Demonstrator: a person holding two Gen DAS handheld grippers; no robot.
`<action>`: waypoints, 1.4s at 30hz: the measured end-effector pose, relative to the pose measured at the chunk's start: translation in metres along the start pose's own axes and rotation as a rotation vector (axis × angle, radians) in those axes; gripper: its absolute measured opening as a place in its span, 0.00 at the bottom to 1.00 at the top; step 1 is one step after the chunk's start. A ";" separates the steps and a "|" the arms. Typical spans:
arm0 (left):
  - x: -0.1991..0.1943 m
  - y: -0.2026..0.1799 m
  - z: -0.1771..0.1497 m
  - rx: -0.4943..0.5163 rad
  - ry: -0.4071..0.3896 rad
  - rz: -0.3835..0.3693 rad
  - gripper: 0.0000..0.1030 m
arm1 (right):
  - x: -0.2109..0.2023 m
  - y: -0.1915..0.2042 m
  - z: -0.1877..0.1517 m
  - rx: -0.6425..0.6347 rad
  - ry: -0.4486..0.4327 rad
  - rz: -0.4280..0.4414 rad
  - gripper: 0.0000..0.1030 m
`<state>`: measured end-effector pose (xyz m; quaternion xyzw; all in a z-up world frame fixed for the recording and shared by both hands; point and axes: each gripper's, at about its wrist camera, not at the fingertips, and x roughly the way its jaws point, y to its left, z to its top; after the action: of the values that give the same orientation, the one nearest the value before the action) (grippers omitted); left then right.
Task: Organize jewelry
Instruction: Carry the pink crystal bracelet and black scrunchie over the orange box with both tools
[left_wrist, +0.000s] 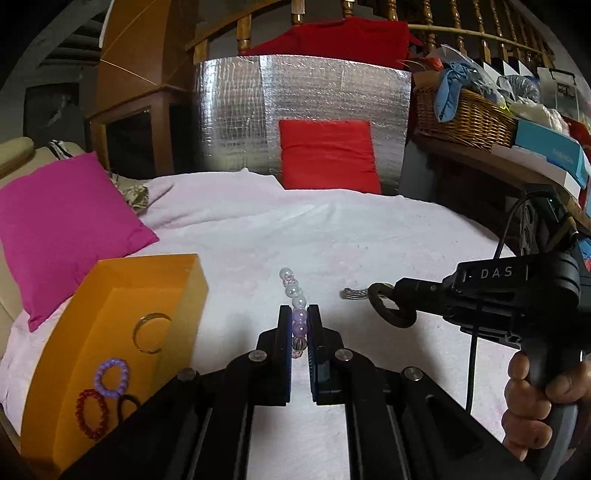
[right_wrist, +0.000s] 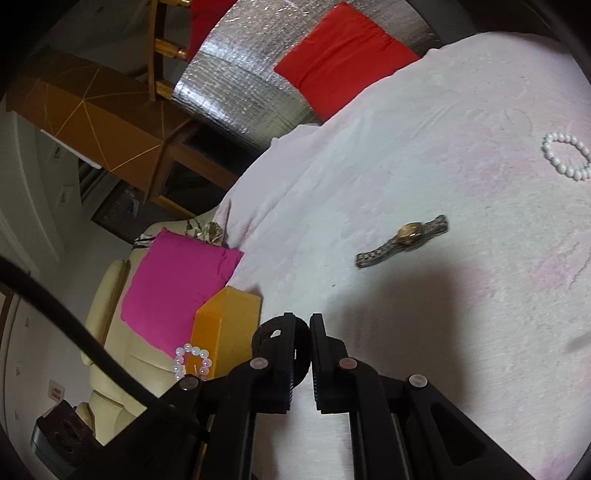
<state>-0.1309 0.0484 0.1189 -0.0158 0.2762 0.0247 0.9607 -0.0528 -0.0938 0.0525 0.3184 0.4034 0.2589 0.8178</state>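
My left gripper (left_wrist: 299, 310) is shut on a bracelet of clear and lilac beads (left_wrist: 295, 295), held above the pale pink bedspread (left_wrist: 369, 229). At the left stands an orange box (left_wrist: 110, 295); on it lie a gold bangle (left_wrist: 151, 332), a purple bead bracelet (left_wrist: 112, 378), a red bead bracelet (left_wrist: 92, 413) and a black hair tie (left_wrist: 129, 404). My right gripper (right_wrist: 303, 319) is shut on a dark brown bangle (right_wrist: 280, 347), also visible as the bangle (left_wrist: 391, 304) in the left wrist view. A metal wristwatch (right_wrist: 402, 240) and a white pearl bracelet (right_wrist: 567, 155) lie on the bedspread.
A magenta cushion (left_wrist: 66, 229) lies behind the orange box, and a red cushion (left_wrist: 328, 158) leans on a silver foil panel (left_wrist: 236, 110). A wicker basket (left_wrist: 461, 114) and boxes crowd a shelf at the right. A person's hand (left_wrist: 535, 398) grips the right gripper's handle.
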 end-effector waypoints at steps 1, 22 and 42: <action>-0.002 0.002 0.000 -0.003 -0.004 0.002 0.07 | 0.002 0.005 -0.002 -0.015 0.003 0.003 0.09; -0.051 0.086 0.001 -0.042 -0.041 0.371 0.07 | 0.018 0.092 -0.044 -0.303 0.056 0.096 0.09; -0.081 0.152 -0.034 -0.110 0.062 0.537 0.07 | 0.033 0.155 -0.126 -0.575 0.180 0.188 0.09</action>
<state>-0.2263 0.1955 0.1310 0.0051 0.2979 0.2930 0.9085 -0.1648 0.0711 0.0900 0.0859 0.3533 0.4637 0.8079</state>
